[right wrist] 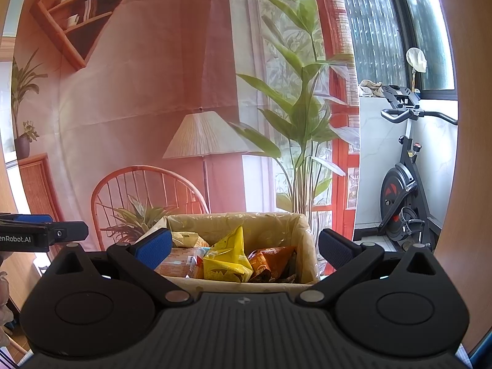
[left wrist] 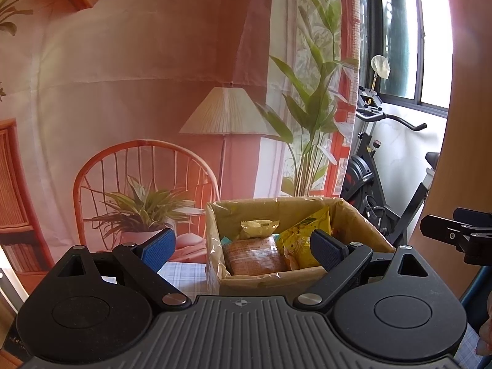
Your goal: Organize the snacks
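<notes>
A cardboard box (left wrist: 363, 227) lined with clear plastic stands on the checked tablecloth (left wrist: 184, 273) and holds several snack packets. In the left wrist view I see an orange-brown biscuit pack (left wrist: 255, 255) and yellow packets (left wrist: 304, 240) in it. In the right wrist view the box (right wrist: 304, 230) shows a yellow packet (right wrist: 227, 258), an orange packet (right wrist: 270, 261) and the biscuit pack (right wrist: 175, 261). My left gripper (left wrist: 243, 250) is open and empty, just in front of the box. My right gripper (right wrist: 246, 249) is open and empty, also in front of the box.
A printed backdrop of a room hangs behind the table. An exercise bike (right wrist: 406, 190) stands at the right by the window. The right gripper's side (left wrist: 455, 233) shows at the right edge of the left view; the left gripper's side (right wrist: 40, 233) at the left edge of the right view.
</notes>
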Action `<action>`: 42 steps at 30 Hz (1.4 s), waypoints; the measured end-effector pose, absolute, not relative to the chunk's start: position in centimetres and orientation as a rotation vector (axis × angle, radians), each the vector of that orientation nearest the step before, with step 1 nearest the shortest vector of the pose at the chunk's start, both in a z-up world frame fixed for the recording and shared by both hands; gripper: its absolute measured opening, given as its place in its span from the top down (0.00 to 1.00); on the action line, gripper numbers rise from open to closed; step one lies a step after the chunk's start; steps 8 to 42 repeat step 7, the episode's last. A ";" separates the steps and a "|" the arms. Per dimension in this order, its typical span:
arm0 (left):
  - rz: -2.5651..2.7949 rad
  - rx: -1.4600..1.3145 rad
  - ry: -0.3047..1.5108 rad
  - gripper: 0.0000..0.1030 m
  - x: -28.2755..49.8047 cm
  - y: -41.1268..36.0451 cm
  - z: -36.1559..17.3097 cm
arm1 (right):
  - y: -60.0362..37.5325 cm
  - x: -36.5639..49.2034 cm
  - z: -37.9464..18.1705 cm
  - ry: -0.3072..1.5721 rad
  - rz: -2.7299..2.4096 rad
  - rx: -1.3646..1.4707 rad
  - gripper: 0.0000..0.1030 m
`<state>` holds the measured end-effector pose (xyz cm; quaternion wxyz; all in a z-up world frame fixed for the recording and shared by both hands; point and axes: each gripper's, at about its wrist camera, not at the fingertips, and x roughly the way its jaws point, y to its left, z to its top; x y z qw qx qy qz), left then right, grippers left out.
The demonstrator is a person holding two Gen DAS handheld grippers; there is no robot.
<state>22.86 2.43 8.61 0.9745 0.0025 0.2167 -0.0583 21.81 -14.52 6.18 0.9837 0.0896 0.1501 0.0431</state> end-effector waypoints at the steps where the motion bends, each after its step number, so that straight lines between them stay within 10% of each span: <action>1: -0.120 0.002 0.437 0.07 22.9 2.4 8.6 | -14.5 21.8 6.2 0.302 0.086 0.180 0.00; 42: -0.120 -0.003 0.439 0.07 22.7 2.4 8.6 | -14.5 21.8 6.2 0.303 0.086 0.180 0.00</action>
